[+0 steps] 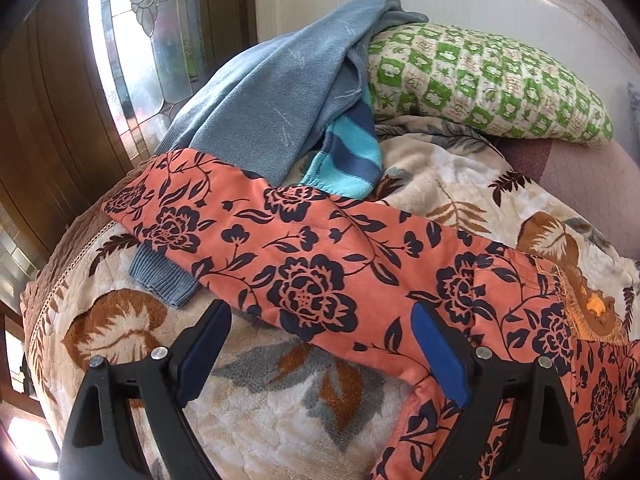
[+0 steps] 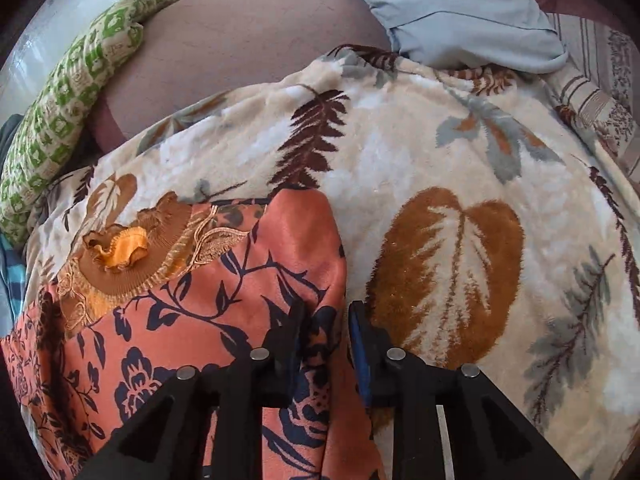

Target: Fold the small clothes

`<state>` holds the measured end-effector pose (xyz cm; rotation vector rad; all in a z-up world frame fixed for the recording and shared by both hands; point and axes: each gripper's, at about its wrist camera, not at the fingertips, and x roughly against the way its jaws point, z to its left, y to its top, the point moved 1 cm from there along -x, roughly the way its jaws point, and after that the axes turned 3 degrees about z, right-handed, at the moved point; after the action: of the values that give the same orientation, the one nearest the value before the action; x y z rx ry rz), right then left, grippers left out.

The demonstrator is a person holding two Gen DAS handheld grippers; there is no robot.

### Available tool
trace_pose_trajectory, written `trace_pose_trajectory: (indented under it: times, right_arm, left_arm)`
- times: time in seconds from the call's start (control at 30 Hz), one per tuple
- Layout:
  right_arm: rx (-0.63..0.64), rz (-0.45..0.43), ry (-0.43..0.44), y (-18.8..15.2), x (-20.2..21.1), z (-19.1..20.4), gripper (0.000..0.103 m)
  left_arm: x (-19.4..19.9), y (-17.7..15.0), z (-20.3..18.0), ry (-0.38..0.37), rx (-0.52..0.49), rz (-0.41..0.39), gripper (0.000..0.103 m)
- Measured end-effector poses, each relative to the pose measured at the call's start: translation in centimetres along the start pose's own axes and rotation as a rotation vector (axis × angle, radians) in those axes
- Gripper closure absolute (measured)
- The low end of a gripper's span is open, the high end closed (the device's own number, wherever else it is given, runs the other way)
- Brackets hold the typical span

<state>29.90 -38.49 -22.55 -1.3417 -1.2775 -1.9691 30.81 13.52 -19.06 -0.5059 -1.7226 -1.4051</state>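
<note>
An orange garment with dark blue flowers [image 1: 312, 264] lies spread on a leaf-patterned blanket [image 1: 280, 400]; one long part stretches away to the left. My left gripper [image 1: 320, 320] is open, its jaws wide apart just above the garment's near edge, holding nothing. In the right wrist view the same garment [image 2: 200, 312] shows its brown and orange frilled neckline [image 2: 120, 256]. My right gripper [image 2: 324, 320] straddles the garment's right edge with its jaws close together; fabric lies between them, but I cannot tell if it is pinched.
A grey-blue sweater [image 1: 272, 92] and a blue striped cloth [image 1: 352, 152] lie heaped behind the garment. A green checked pillow [image 1: 480, 80] lies beyond. A light blue cloth [image 2: 460, 12] lies at the far end. A wooden door with glass [image 1: 80, 80] is on the left.
</note>
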Motion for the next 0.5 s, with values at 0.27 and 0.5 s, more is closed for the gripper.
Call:
trace_pose_trajectory:
  times: [0.27,0.5]
  right_arm:
    - [0.252,-0.082,0.191,-0.4,6.5,11.3,0.064]
    - [0.155,0.223,0.299,-4.1,-1.3,20.5,0.064]
  left_arm:
    - [-0.2,0.8,5.1,0.010,0.161,0.029,0.011]
    - [-0.2,1.2,10.4,0.018,0.243,0.037,0.011]
